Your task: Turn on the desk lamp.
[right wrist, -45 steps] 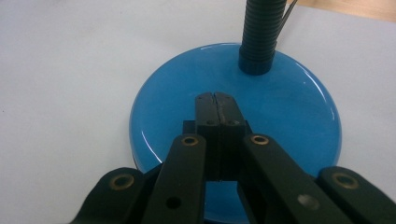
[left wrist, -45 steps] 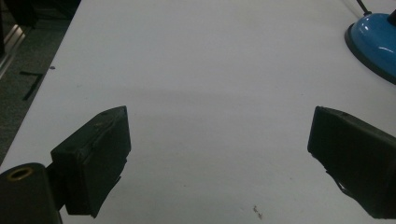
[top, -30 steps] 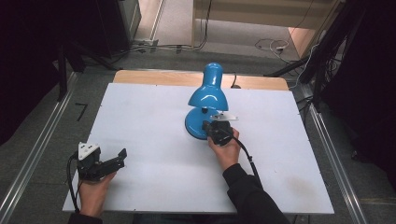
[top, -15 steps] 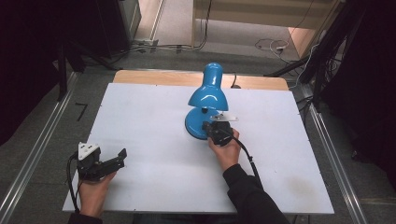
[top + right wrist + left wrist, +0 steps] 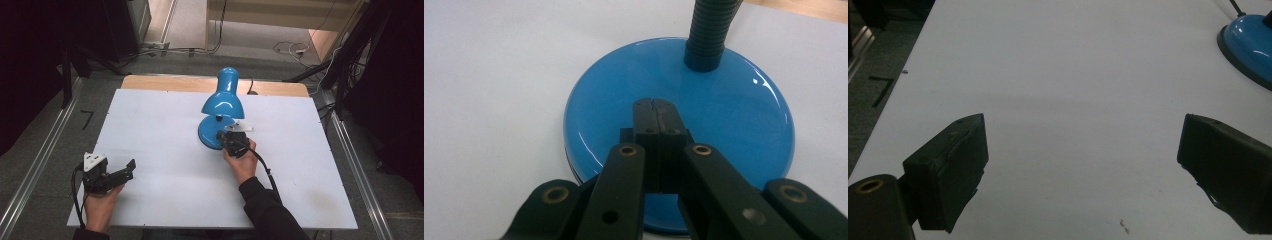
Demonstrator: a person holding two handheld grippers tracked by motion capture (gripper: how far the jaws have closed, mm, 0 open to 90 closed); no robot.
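A blue desk lamp (image 5: 223,101) stands mid-table, its shade bent forward over its round base (image 5: 207,136). My right gripper (image 5: 222,135) rests at the base's front right edge. In the right gripper view that gripper (image 5: 655,102) is shut with nothing between its jaws, and its tips lie over the glossy base (image 5: 729,105), just short of the black ribbed neck (image 5: 710,31). A small black block (image 5: 625,134) shows beside the jaws. My left gripper (image 5: 131,167) sits near the table's front left corner. It stands wide open (image 5: 1080,145) over bare table, with the lamp base (image 5: 1248,45) far off.
The white tabletop (image 5: 160,130) has a wooden strip (image 5: 165,82) along its far edge. Metal rails (image 5: 40,160) run along both sides. Cables lie on the floor behind the table.
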